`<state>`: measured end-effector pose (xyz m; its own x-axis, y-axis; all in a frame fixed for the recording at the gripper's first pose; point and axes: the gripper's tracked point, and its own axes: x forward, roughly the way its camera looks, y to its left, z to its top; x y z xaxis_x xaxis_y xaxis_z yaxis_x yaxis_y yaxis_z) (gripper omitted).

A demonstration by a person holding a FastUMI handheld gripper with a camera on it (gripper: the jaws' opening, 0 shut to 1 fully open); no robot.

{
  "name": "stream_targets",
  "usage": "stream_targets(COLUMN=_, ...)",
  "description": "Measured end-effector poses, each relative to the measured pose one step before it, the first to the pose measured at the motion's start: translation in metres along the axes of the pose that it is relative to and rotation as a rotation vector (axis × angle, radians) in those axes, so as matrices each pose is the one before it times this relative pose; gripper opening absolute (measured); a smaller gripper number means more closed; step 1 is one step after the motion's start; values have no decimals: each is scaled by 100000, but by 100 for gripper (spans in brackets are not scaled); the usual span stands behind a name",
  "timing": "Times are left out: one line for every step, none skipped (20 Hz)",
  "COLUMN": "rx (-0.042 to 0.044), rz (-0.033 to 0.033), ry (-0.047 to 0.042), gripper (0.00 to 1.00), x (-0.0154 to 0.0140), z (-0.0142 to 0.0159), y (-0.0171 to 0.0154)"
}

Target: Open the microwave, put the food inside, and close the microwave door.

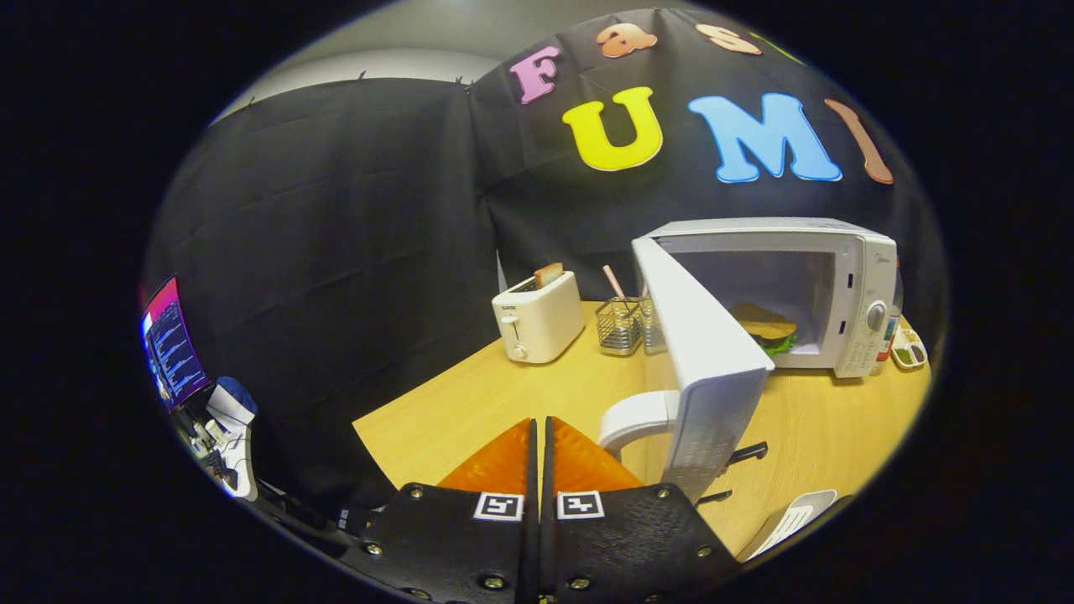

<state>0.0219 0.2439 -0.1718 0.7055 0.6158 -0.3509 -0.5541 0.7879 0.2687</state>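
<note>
A white microwave (847, 285) stands at the far right of the wooden table (470, 403). Its door (701, 352) is swung wide open toward me, edge-on, with a white curved handle (635, 417) at its outer face. Inside the cavity lies the food, a sandwich (762, 327) with a brown bun and green filling. My gripper (539, 428) is shut with nothing between its fingers. Its tips sit just left of the door handle, not touching it.
A white toaster (537, 317) with a slice of bread stands at the back of the table. Beside it is a wire holder (619, 325) with a straw. A small tray (908, 348) sits right of the microwave. A white slotted object (793, 522) lies near the front edge.
</note>
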Motion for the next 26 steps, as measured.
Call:
stream_targets(rx=1118, rz=-2390, ry=-297, gripper=1, x=-139, z=278, y=-1142)
stream_targets(rx=1124, rz=-2296, ry=-281, gripper=1, x=-201, z=159, y=-1126)
stream_targets(rx=1223, rz=-2067, ry=-207, gripper=1, x=-127, z=214, y=-1140)
stream_targets(rx=1023, rz=-1910, ry=-60, gripper=1, x=-21, z=164, y=-1159)
stream_targets(rx=850, rz=-1951, ry=-43, gripper=1, x=-18, z=314, y=-1126)
stream_targets(rx=683, rz=-1976, ry=-116, gripper=1, x=4, z=260, y=-1151)
stream_targets(rx=572, rz=-1647, ry=-234, gripper=1, x=97, z=331, y=-983)
stream_targets(rx=806, rz=-1518, ry=-223, gripper=1, x=207, z=349, y=-1031)
stream_targets(rx=577, rz=-1533, ry=-124, gripper=1, x=128, z=369, y=-871)
stream_targets(rx=356, rz=-1302, ry=-228, gripper=2, x=233, z=390, y=-899)
stream_targets(rx=327, rz=-1293, ry=-264, gripper=2, x=320, z=363, y=-714)
stream_targets(rx=326, rz=-1451, ry=-571, gripper=2, x=223, z=436, y=-891)
stream_targets(rx=195, rz=-1308, ry=-584, gripper=2, x=261, z=467, y=-748)
stream_targets(rx=153, rz=-1228, ry=-296, gripper=2, x=317, z=233, y=-685)
stream_targets(rx=92, rz=-1053, ry=79, gripper=2, x=447, z=302, y=-702)
stream_targets(rx=207, rz=-754, ry=182, gripper=2, x=545, z=89, y=-573)
stream_targets(rx=332, rz=-895, ry=447, gripper=2, x=521, z=145, y=-607)
stream_targets(rx=422, rz=-1003, ry=157, gripper=3, x=495, z=151, y=-653)
stream_targets(rx=441, rz=-1085, ry=45, gripper=3, x=413, z=198, y=-530)
stream_targets(rx=390, rz=-1128, ry=-51, gripper=2, x=485, z=209, y=-570)
stream_targets(rx=172, rz=-1417, ry=-173, gripper=2, x=485, z=285, y=-630)
stream_targets(rx=-135, rz=-1727, ry=-165, gripper=2, x=516, z=289, y=-766)
stream_targets(rx=-639, rz=-1992, ry=-583, gripper=2, x=516, z=345, y=-772)
stream_targets(rx=-385, rz=-2027, ry=-536, gripper=2, x=566, z=353, y=-493)
stream_targets(rx=-89, rz=-1784, ry=-342, gripper=2, x=434, z=266, y=-683)
stream_targets(rx=673, rz=-1654, ry=-314, gripper=2, x=460, z=213, y=-589)
